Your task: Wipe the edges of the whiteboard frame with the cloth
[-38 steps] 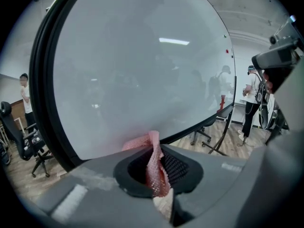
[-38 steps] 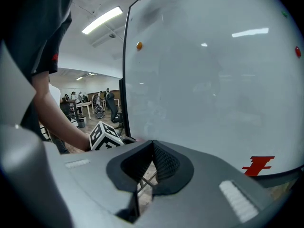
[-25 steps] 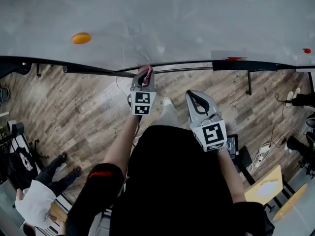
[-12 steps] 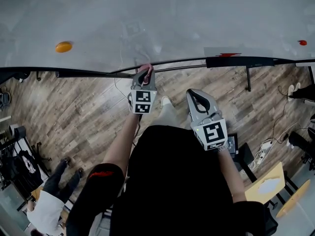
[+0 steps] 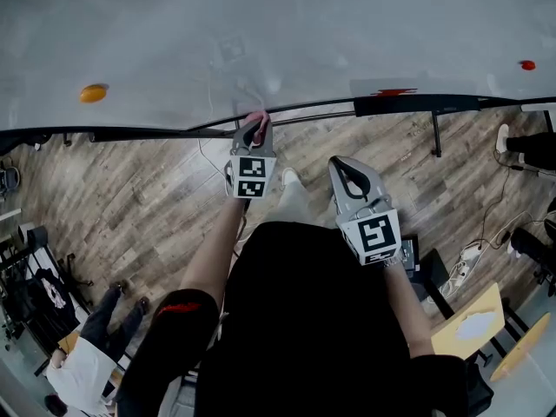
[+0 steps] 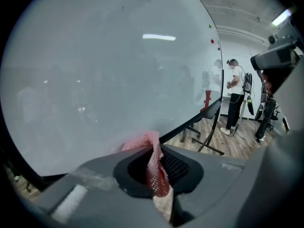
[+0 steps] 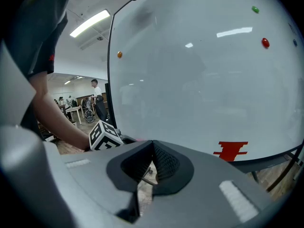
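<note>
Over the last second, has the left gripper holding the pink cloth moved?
Yes. The left gripper slid right along the whiteboard frame, away from the round orange magnet.

Grey-brown wood plank floor [image 5: 130, 198] fills the head view; pale wooden tabletops [image 5: 473, 328] at four o'clock, cables [image 5: 495, 233] at three, a strip light [image 7: 90, 23] on the ceiling

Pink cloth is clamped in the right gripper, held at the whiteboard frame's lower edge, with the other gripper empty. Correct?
No. The left gripper holds the pink cloth at the whiteboard frame's lower edge, as the left gripper view shows; the right gripper is the empty one.
</note>
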`<state>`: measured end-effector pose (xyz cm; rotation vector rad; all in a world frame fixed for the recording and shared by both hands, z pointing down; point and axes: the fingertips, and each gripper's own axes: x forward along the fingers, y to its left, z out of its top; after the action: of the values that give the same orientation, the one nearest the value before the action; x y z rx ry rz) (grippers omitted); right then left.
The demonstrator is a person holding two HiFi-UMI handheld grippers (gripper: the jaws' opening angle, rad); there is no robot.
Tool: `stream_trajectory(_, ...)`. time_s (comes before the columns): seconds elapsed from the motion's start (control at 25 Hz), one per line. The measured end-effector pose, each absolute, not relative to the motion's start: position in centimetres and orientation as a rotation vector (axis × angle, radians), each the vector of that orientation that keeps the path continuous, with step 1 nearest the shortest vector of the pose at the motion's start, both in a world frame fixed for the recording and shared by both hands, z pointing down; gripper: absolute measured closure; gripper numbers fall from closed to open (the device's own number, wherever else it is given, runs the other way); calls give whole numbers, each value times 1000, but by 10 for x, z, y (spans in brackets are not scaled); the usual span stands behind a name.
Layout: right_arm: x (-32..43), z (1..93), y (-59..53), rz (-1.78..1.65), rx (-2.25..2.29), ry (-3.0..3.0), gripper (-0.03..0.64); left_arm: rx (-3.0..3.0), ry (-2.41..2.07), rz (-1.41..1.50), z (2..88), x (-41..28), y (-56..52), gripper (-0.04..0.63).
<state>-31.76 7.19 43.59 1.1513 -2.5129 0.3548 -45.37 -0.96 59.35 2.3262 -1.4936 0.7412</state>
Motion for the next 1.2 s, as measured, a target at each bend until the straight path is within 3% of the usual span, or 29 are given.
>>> stream_trajectory(1.2, -255, 443, 65, 409, 1178, -2491, 615, 2378, -1413, 795, 594, -377, -25, 571)
